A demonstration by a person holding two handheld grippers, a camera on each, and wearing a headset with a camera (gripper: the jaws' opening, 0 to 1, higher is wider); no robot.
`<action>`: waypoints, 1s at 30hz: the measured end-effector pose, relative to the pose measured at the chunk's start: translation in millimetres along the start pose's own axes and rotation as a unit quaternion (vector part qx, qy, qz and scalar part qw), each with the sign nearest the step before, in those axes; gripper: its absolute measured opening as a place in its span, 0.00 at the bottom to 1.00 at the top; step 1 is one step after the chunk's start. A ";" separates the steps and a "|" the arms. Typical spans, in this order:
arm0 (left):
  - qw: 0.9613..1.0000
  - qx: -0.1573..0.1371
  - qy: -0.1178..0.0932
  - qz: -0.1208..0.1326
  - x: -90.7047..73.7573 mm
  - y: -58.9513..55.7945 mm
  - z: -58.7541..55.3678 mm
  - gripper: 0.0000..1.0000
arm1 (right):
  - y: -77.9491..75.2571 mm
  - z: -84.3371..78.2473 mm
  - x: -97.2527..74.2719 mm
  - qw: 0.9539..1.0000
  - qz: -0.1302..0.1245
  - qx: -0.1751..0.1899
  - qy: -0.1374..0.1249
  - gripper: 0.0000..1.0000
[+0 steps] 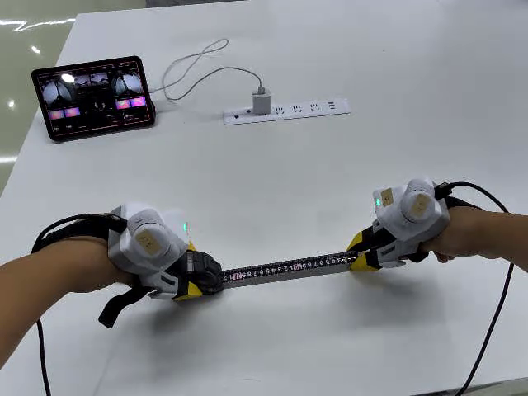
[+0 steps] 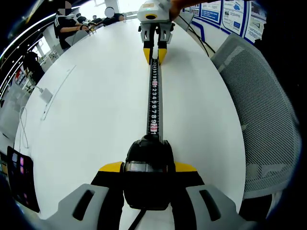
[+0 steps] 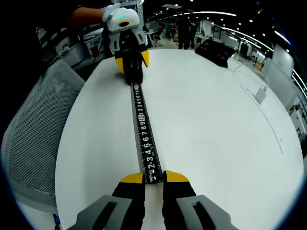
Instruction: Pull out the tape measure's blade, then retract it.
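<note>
Near front edge of surface: the tape measure case (image 1: 211,272) is at the front left of the white surface (image 1: 346,165), between the jaws of the left claw (image 1: 194,271).
Left claw: closed on the black case, with one yellow-tipped jaw against each side. The left gripper view looks over the top of the case, along the tape, toward the other claw.
Blade: the blade (image 1: 289,267) is drawn out of the case and runs straight to the right claw (image 1: 357,253). The printed scale faces up, black figures with a few in red.
Right claw: closed on the free end of the blade, with the jaw tips nearly meeting on either side of it.
Blade height: low over the surface. Whether it touches cannot be told.
Spacing: the two claws are well apart and face each other along the blade.
Far left of surface: a tablet (image 1: 93,96) stands propped with its screen lit.
Far centre of surface: a power strip (image 1: 289,110) has a white charger (image 1: 261,102) plugged in. A white cable (image 1: 194,70) loops from the charger toward the tablet.
Beside surface: a grey mesh chair (image 2: 259,120).
</note>
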State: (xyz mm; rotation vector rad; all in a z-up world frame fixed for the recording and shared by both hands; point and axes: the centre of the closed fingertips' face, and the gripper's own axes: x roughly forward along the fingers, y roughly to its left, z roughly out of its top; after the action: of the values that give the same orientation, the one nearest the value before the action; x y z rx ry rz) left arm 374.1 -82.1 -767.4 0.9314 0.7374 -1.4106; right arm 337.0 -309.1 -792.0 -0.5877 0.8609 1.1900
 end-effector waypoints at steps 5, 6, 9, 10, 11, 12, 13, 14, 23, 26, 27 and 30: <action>1.000 0.000 0.000 0.000 -0.2 0.1 0.1 0.32 | -0.5 -2.0 -2.0 1.000 -0.001 0.002 0.001 0.09; 1.000 0.000 0.001 0.000 -0.3 0.1 0.1 0.32 | -0.5 -2.2 -2.4 1.000 -0.001 0.002 0.002 0.09; 1.000 0.000 0.000 0.000 -0.3 0.2 -0.1 0.32 | 0.4 -2.1 -4.0 1.000 -0.001 0.003 0.002 0.09; 1.000 0.000 0.000 0.000 -0.4 0.2 0.0 0.32 | 0.9 -2.1 -4.5 1.000 -0.002 0.003 0.002 0.09; 1.000 0.000 0.000 0.000 -0.4 0.2 0.0 0.32 | 1.1 -2.1 -4.9 1.000 -0.002 0.003 0.003 0.09; 1.000 0.000 0.001 0.000 -0.4 0.2 0.0 0.32 | 1.2 -2.1 -5.3 1.000 -0.002 0.002 0.003 0.09; 1.000 0.000 0.001 0.000 -0.4 0.2 0.0 0.32 | 1.4 -2.3 -5.8 1.000 -0.002 0.003 0.003 0.09; 1.000 0.000 0.001 0.000 -0.5 0.1 -0.1 0.32 | 1.3 -2.6 -6.2 1.000 -0.002 0.002 0.004 0.09; 1.000 0.001 0.001 0.000 -0.8 0.5 -0.5 0.32 | 0.8 -5.1 -9.5 1.000 -0.003 0.003 0.006 0.09; 1.000 0.000 0.001 0.000 -1.1 0.6 -0.6 0.32 | -0.1 -6.0 -10.3 1.000 -0.004 0.005 0.005 0.09; 1.000 0.000 0.001 0.001 -1.1 0.7 -0.7 0.32 | -0.6 -6.7 -10.9 1.000 -0.005 0.006 0.004 0.09; 1.000 0.000 0.001 0.001 -1.1 1.0 -0.7 0.32 | -1.4 -8.1 -11.6 1.000 -0.005 0.007 0.004 0.09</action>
State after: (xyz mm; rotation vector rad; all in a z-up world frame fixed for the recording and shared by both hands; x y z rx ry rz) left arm 375.1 -81.1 -766.7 0.9333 0.7373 -1.4091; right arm 334.7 -322.2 -787.0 -0.5859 0.8706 1.1722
